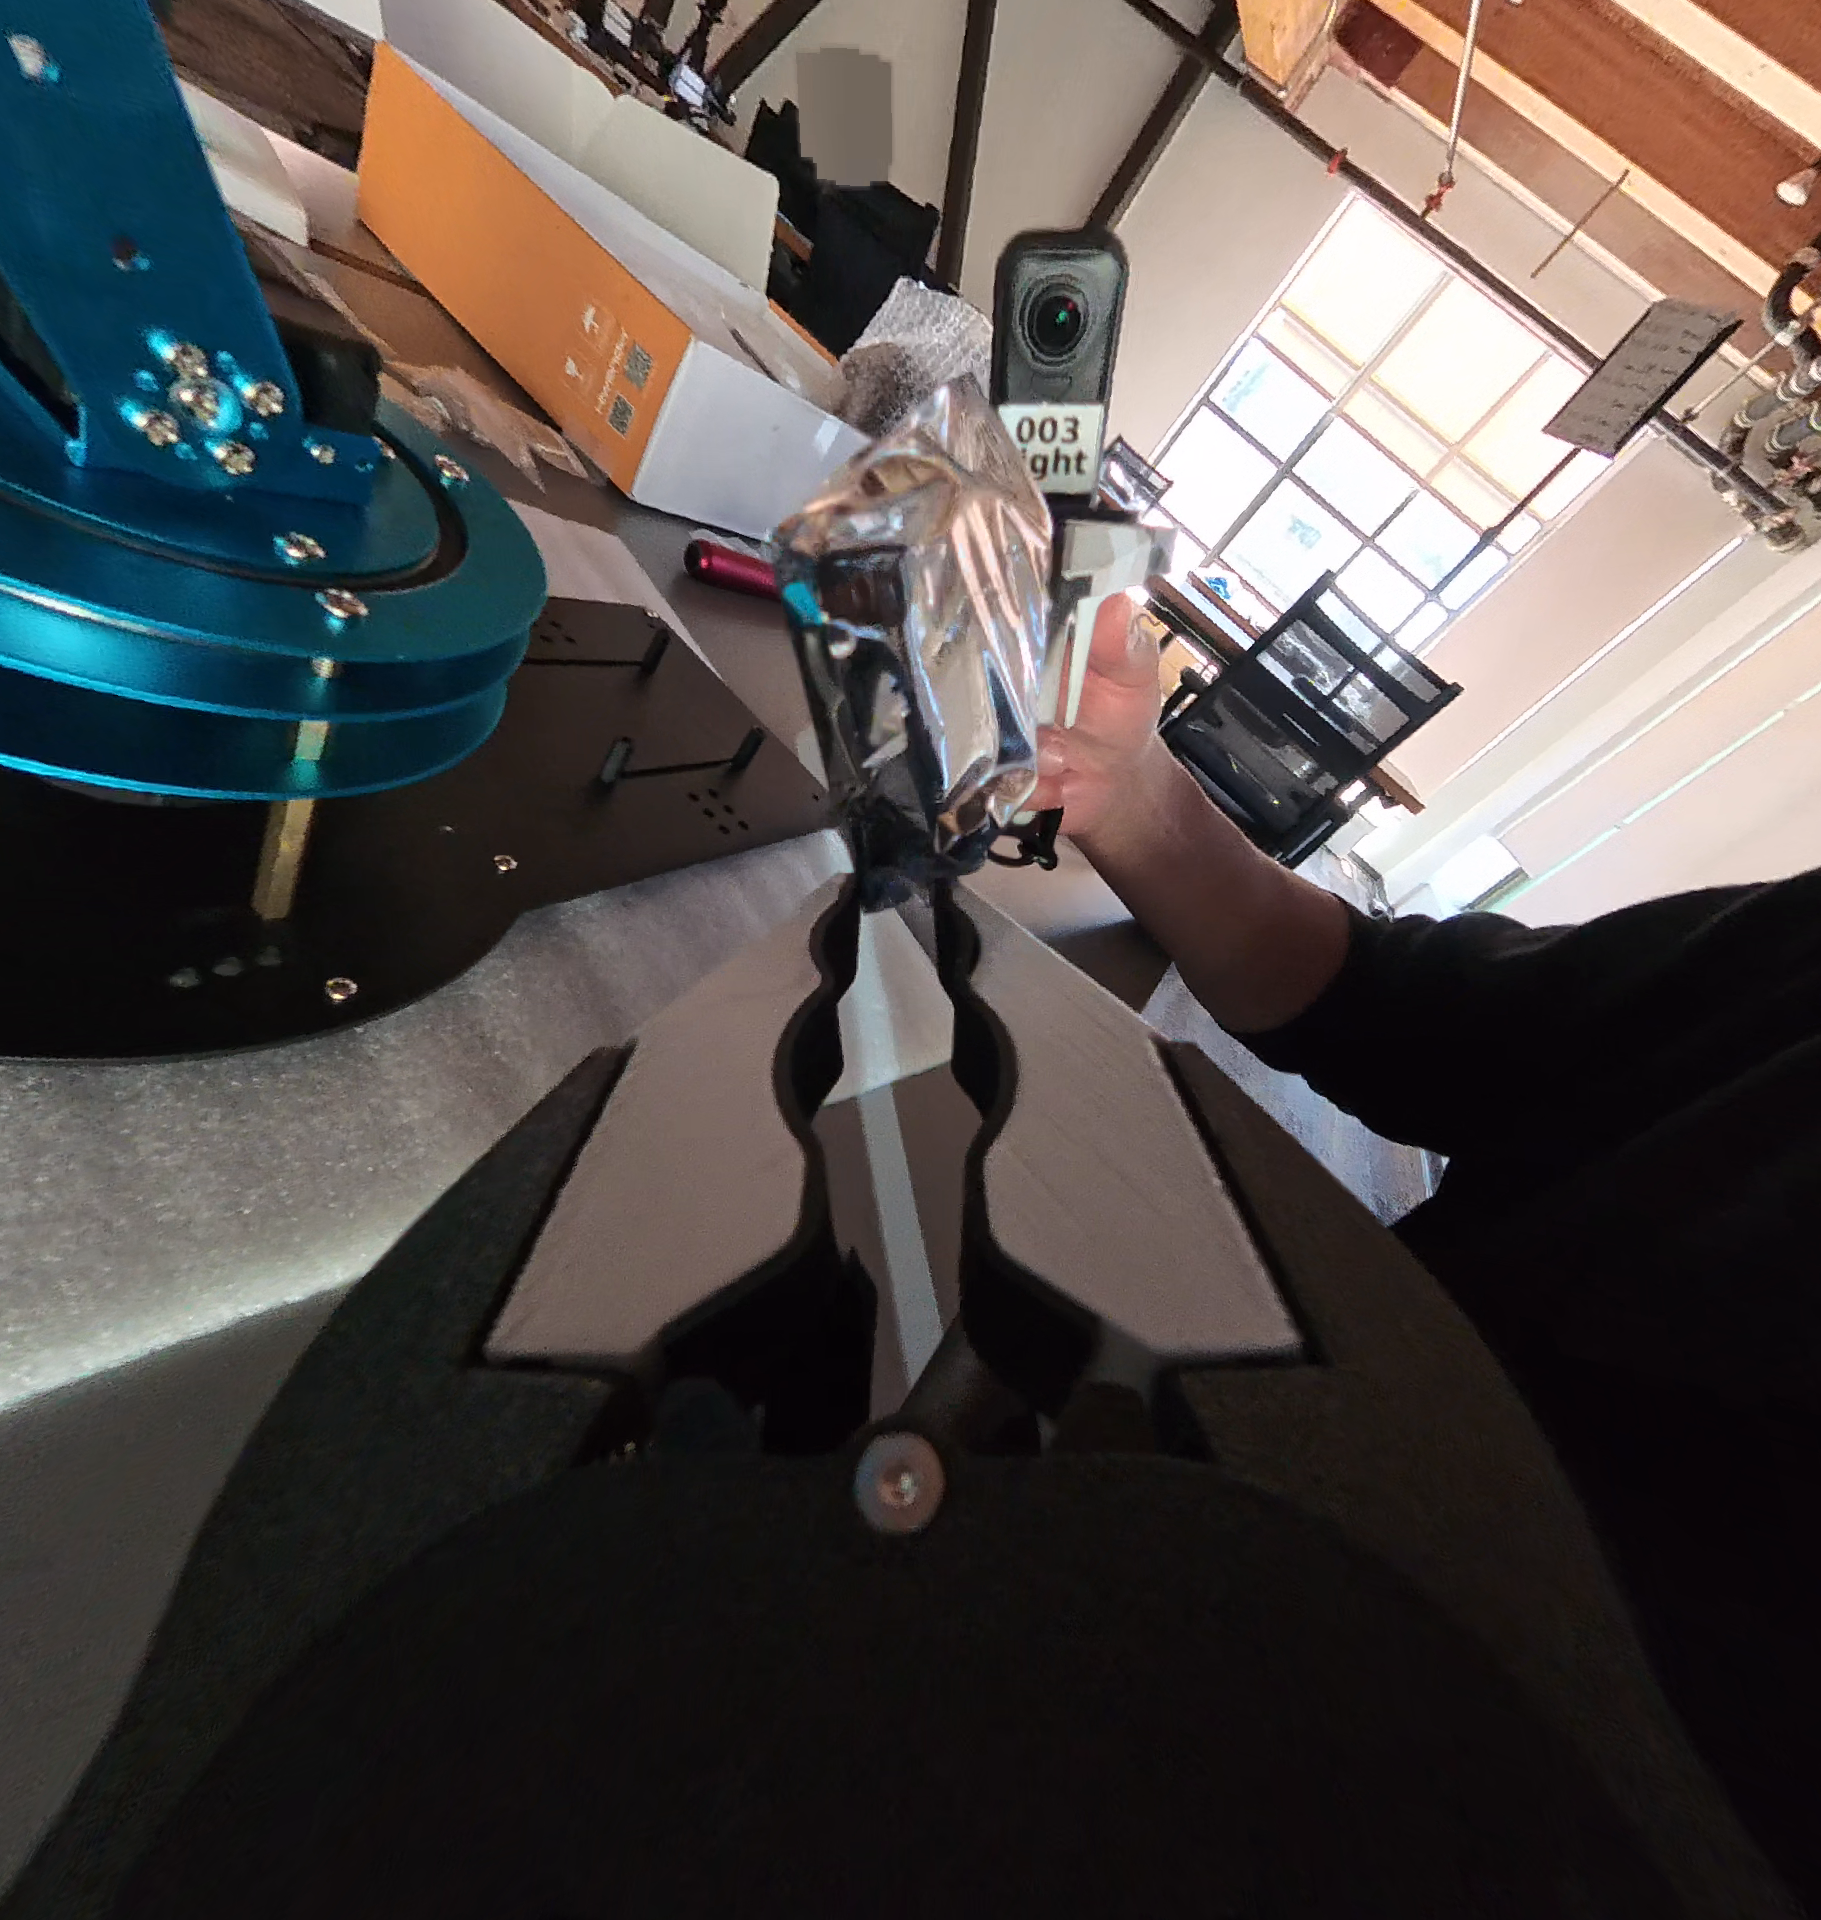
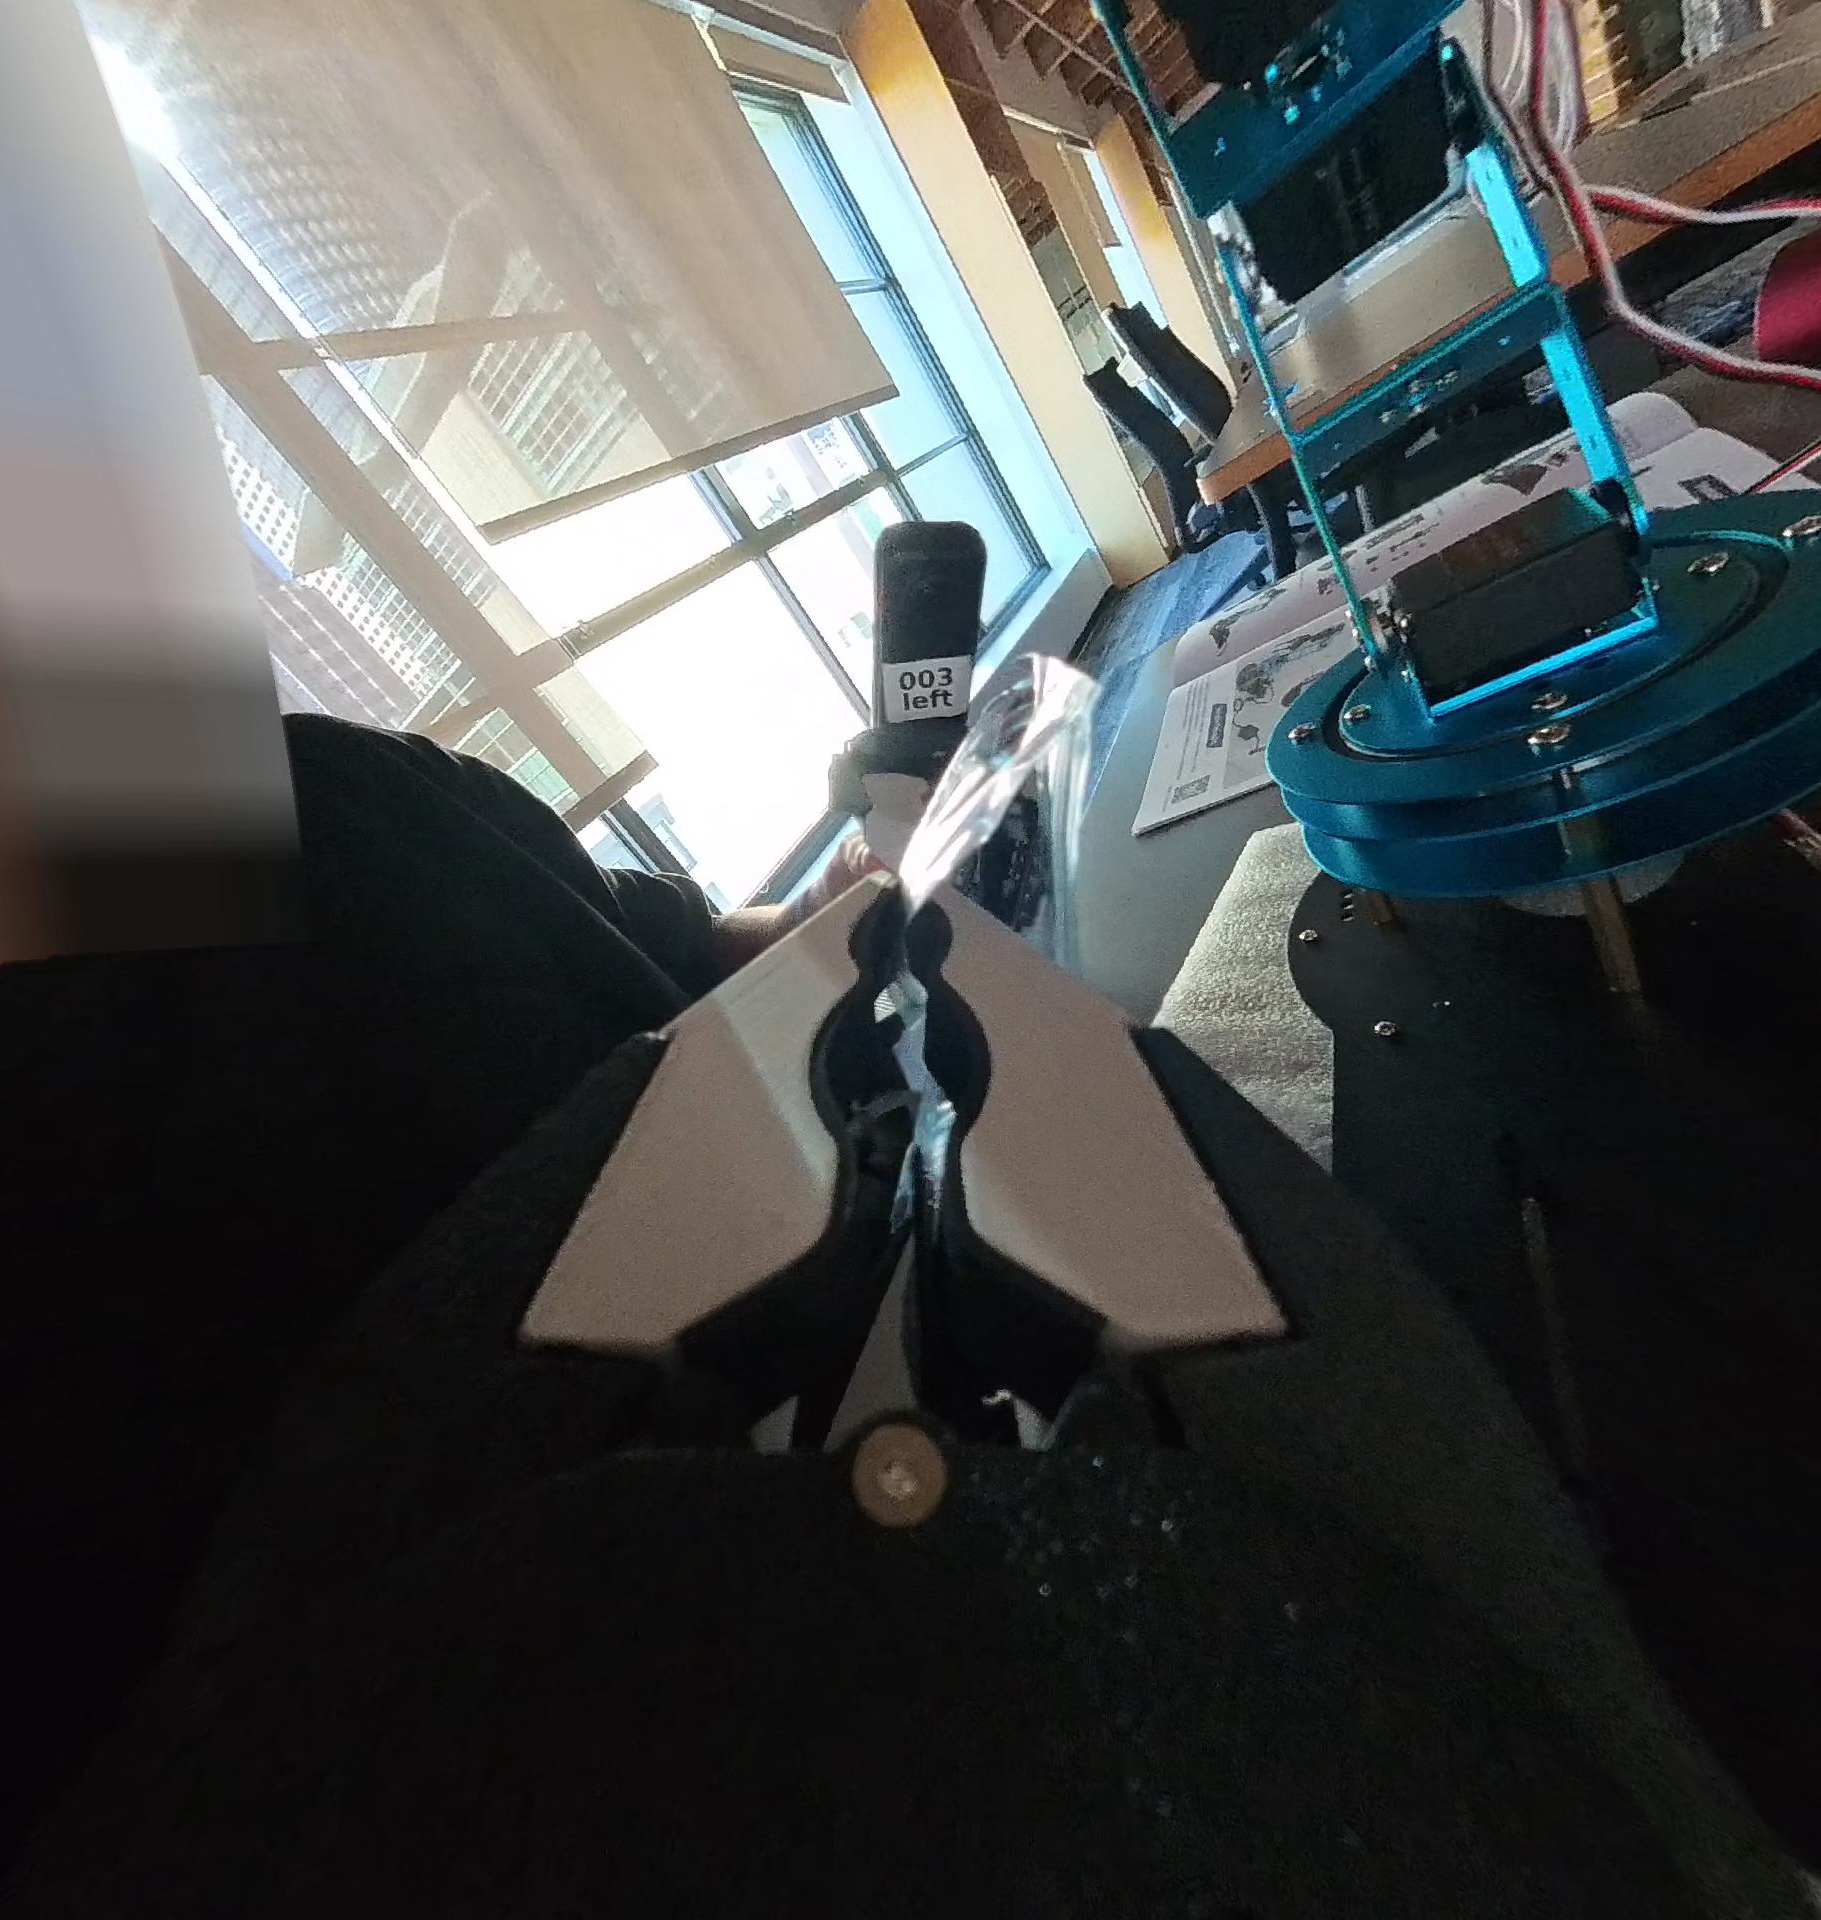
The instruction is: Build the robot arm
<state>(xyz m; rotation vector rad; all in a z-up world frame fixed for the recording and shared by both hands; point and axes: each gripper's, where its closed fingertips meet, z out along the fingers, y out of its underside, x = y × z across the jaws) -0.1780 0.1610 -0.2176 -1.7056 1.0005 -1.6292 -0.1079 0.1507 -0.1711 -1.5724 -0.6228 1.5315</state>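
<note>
While both tools met in mid-air over the table, the left gripper (image 1: pixel 901 899) had its jaws pinched tight on the bottom edge of a crinkled clear plastic bag (image 1: pixel 927 644) with dark parts inside, and the right gripper (image 2: pixel 901 914) clamped the same bag (image 2: pixel 989 769) from the opposite side (a bare hand (image 1: pixel 1124 748) showed behind it). Just left stood a blue metal robot arm (image 1: pixel 158 436) on its black base plate (image 1: pixel 386 894); an orange-and-white box (image 1: pixel 573 312) lay farther back, an open instruction booklet (image 2: pixel 1228 717) beside the turntable.
</note>
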